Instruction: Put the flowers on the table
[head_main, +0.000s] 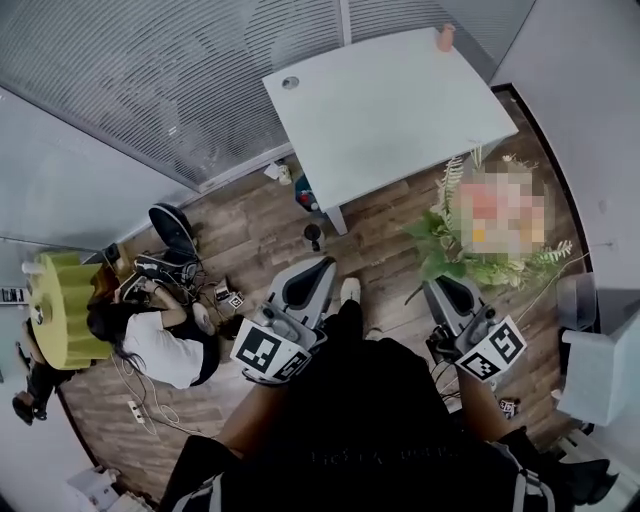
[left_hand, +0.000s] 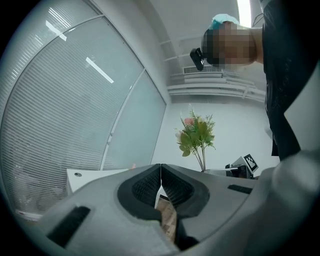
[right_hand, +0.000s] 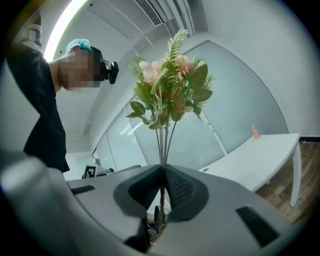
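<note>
Right gripper: jaws pinched on the stems of the flowers, blooms upright.
Left gripper: jaws together, empty.
Flowers: beside the white tabletop.

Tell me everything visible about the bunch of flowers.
The bunch of pink and cream flowers has broad green leaves, fern-like sprigs and several thin stems. It stands upright, its stems pinched between the shut jaws of the right claw, which alone touches it. It is held in the air clear of the white table, not on it.
</note>
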